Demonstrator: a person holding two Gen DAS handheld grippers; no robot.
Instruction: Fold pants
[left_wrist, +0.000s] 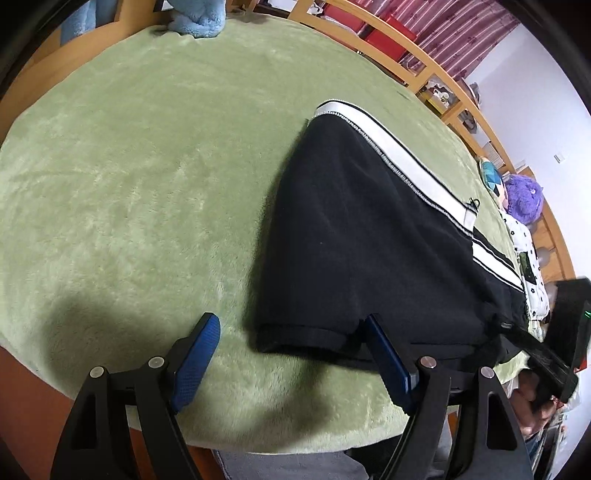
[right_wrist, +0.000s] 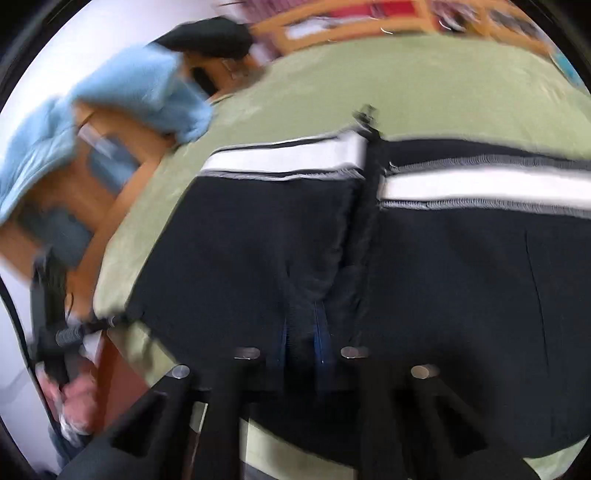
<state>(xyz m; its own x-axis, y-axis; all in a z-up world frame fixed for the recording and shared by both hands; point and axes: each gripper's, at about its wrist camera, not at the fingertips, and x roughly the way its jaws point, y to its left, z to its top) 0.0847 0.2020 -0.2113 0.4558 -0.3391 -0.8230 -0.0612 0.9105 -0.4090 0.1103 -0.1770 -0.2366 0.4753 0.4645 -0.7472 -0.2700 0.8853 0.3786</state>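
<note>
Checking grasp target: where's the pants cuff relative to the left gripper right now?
In the left wrist view the black cuff lies on the green blanket near the table's front edge, between the open left gripper fingers, touching the right fingertip.

Wide bare green blanket (left_wrist: 129, 177) from nine to twelve o'clock of the left tongs (left_wrist: 295, 354), passable. Black pants (left_wrist: 362, 236) blocking one to three o'clock. Blue plush (left_wrist: 199, 22) crowding the far edge at twelve.

A home bedroom: green plush blanket (left_wrist: 147, 166) over a wooden-railed bed frame (left_wrist: 436, 62), striped curtains (left_wrist: 461, 29), purple plush toy (left_wrist: 524, 199).
</note>
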